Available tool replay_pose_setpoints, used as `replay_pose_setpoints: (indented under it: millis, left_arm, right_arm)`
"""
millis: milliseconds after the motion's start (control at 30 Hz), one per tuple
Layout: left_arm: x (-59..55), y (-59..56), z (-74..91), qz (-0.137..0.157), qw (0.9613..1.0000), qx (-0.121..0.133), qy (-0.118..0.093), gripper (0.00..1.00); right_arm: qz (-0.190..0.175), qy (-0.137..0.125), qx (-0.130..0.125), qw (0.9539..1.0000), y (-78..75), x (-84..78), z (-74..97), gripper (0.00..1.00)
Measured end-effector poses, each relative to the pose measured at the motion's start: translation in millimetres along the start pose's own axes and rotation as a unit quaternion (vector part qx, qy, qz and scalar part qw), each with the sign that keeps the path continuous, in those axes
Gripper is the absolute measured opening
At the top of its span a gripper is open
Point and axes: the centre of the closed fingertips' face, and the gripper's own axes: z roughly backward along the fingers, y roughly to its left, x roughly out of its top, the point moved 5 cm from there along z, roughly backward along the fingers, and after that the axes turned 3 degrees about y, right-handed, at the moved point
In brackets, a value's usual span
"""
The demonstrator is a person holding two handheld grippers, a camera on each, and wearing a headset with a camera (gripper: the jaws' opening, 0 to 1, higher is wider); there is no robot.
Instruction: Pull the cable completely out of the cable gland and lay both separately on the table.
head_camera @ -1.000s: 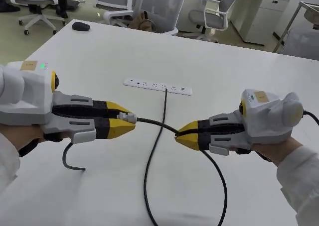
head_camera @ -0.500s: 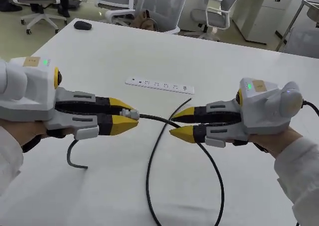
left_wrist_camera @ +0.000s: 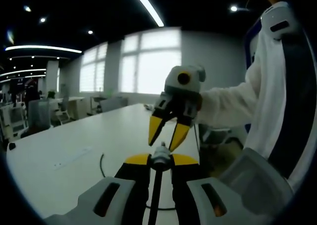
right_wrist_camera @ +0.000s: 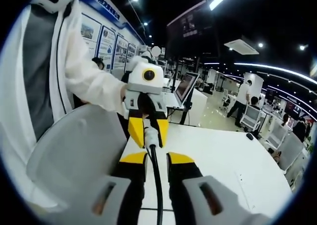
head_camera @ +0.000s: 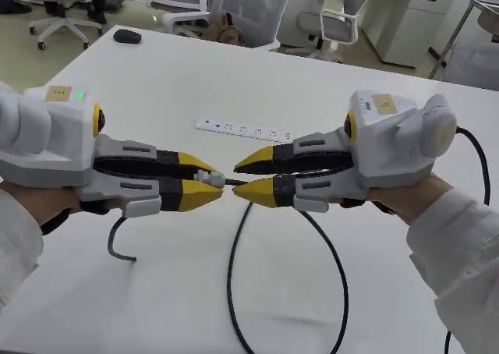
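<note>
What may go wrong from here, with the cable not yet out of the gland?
The right gripper stands open around the cable, almost touching the tips of the left gripper; closing there may catch the cable gland instead. The left gripper holds the gland only at its jaw tips, so a hard pull may twist it loose.

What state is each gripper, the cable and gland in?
Left gripper: shut on cable gland.
Right gripper: open, jaws astride the cable.
Cable gland: held above table, cable through it.
Cable: not pulled out, slack looped on table.
</note>
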Motion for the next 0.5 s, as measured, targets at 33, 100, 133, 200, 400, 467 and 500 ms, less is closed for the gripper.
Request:
replay_pose_setpoints:
  millis: [33, 100, 133, 200, 400, 467, 500]
  left_arm:
    - [0.4, -0.6, -0.1, -0.001, 1.0, -0.002, 0.0, 0.17]
    - [1.0, -1.0, -0.3, -0.004, 1.0, -0.002, -0.001, 0.17]
    - [1.3, -1.4, -0.4, -0.004, 1.0, -0.003, -0.002, 0.17]
    - [1.8, -1.4, -0.5, -0.005, 1.0, -0.002, -0.002, 0.17]
    - [0.8, -1.3, 1.4, -0.003, 1.0, -0.003, -0.001, 0.17]
    - [0.4, -0.8, 1.9, -0.003, 1.0, -0.003, 0.001, 0.17]
    - [0.3, -0.6, 2.2, -0.003, 1.0, -0.003, 0.001, 0.17]
  right_arm:
    - [0.0, 0.001, 0.002, 1.0, 0.2, -0.5, -1.0, 0.12]
    - [0.001, 0.002, 0.009, 1.0, 2.1, -0.6, -3.1, 0.09]
    - [0.001, 0.003, 0.011, 0.9999, 2.7, -0.7, -4.2, 0.07]
    - [0.001, 0.002, 0.013, 0.9999, 3.3, -0.6, -5.4, 0.05]
    - [0.001, 0.001, 0.016, 0.9999, 4.7, -0.8, -7.7, 0.04]
    - [0.002, 0.002, 0.016, 0.9999, 5.0, -1.1, -8.4, 0.03]
    - [0.002, 0.002, 0.015, 0.9999, 5.0, -1.1, -8.6, 0.03]
